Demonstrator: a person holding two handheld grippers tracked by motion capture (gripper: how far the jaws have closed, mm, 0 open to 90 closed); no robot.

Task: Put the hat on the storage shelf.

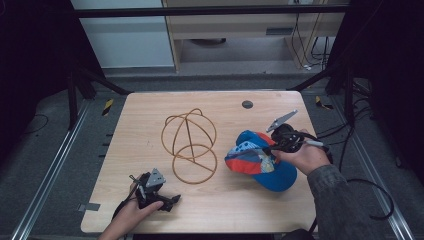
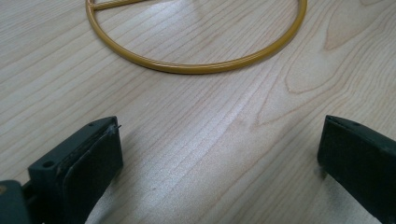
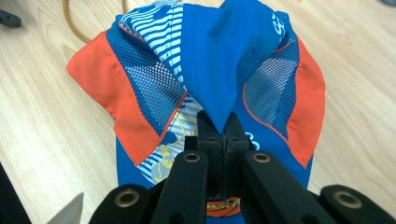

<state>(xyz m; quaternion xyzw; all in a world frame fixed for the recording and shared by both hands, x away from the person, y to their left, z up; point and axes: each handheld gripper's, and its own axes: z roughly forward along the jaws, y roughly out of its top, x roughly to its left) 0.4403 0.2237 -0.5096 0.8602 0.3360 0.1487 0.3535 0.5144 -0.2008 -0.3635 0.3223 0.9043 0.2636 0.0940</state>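
A blue and orange cap (image 1: 257,160) with mesh panels lies at the right of the wooden table (image 1: 150,107). My right gripper (image 1: 274,146) is shut on a fold of the cap's blue crown fabric (image 3: 219,70), its black jaws pressed together at the pinch (image 3: 223,135). A gold wire hat stand (image 1: 189,145) rests mid-table; its round base ring (image 2: 196,67) lies just ahead of my left gripper (image 1: 167,202). That left gripper (image 2: 219,158) sits low at the table's front left, open, with bare wood between its jaws.
A small dark round disc (image 1: 247,104) sits near the table's far edge. Black cables (image 1: 372,200) trail on the floor at the right. Metal rails (image 1: 55,165) flank the table on both sides.
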